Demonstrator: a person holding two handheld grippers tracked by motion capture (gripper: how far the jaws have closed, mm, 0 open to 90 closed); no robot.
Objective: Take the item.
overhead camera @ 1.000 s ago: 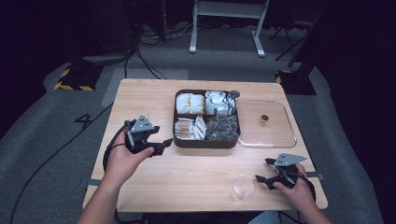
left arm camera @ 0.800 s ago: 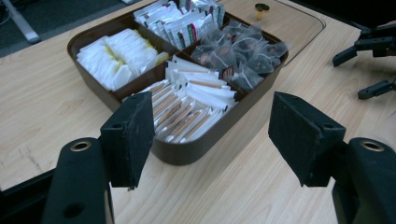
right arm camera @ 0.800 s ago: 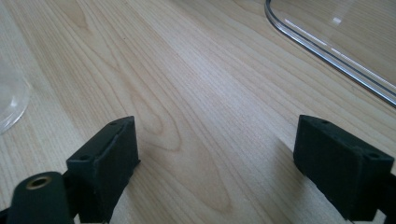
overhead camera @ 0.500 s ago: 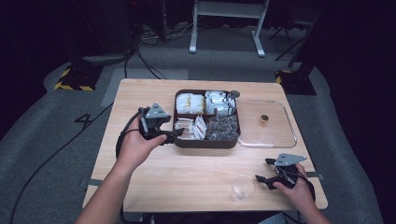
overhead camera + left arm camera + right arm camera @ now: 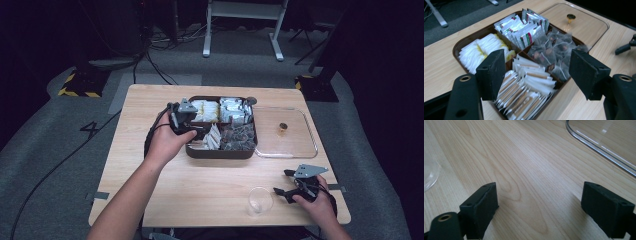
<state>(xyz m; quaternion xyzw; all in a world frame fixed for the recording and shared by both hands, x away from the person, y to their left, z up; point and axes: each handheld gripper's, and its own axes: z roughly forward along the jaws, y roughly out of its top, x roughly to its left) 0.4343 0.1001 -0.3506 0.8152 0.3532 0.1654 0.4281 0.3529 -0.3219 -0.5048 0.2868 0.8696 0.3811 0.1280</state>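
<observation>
A: Jaws of your left gripper (image 5: 536, 75) stand wide apart, holding nothing, right above the white-and-tan sachets (image 5: 529, 96) in the near compartment of the brown tray (image 5: 220, 150).

B: And what can go wrong there?

A: Those sachets are packed tight and overlapping. Close too deep and you likely pinch several at once, or fan the row out over the rim. Drift sideways and one jaw may catch the divider beside the dark tea bags (image 5: 551, 51).

B: And your right gripper (image 5: 292, 184)?

A: It is also spread open, empty, low over bare table (image 5: 524, 170), with the clear glass (image 5: 260, 201) just beside it and the clear lid (image 5: 287, 132) farther off. A careless sweep could tip that glass.
</observation>
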